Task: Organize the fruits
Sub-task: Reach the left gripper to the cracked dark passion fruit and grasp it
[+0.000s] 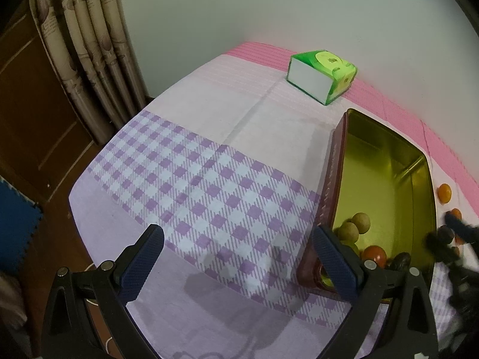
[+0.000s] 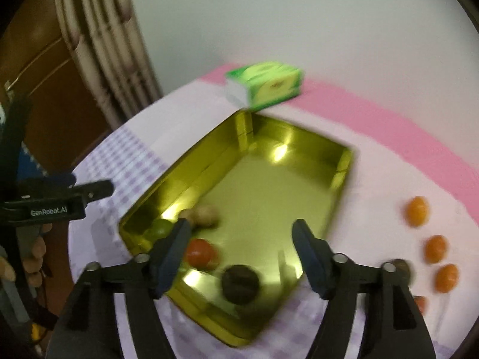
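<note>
An open gold tin [image 2: 341, 173] lies on the tablecloth. Inside it are a dark round fruit [image 2: 239, 282], a red fruit [image 2: 200, 251], a green fruit [image 2: 160, 229] and tan fruits [image 2: 206, 214]. My right gripper [image 2: 241, 224] hangs open above the tin's near end, and the dark fruit lies loose below its fingers. Three small oranges [image 2: 436, 248] sit on the cloth to the right of the tin. My left gripper [image 1: 238, 231] is open and empty over the checked cloth, left of the tin [image 1: 419, 179]. The tan fruits [image 1: 360, 223] and red fruit [image 1: 374, 255] show beside its right finger.
A green tissue box [image 1: 321, 76] stands at the back by the wall. The table's edge curves along the left, with a curtain [image 1: 89, 45] and a wooden door beyond it. A brownish fruit [image 2: 401, 266] lies partly hidden behind my right finger. A person's fingers [image 2: 36, 248] hold the left gripper.
</note>
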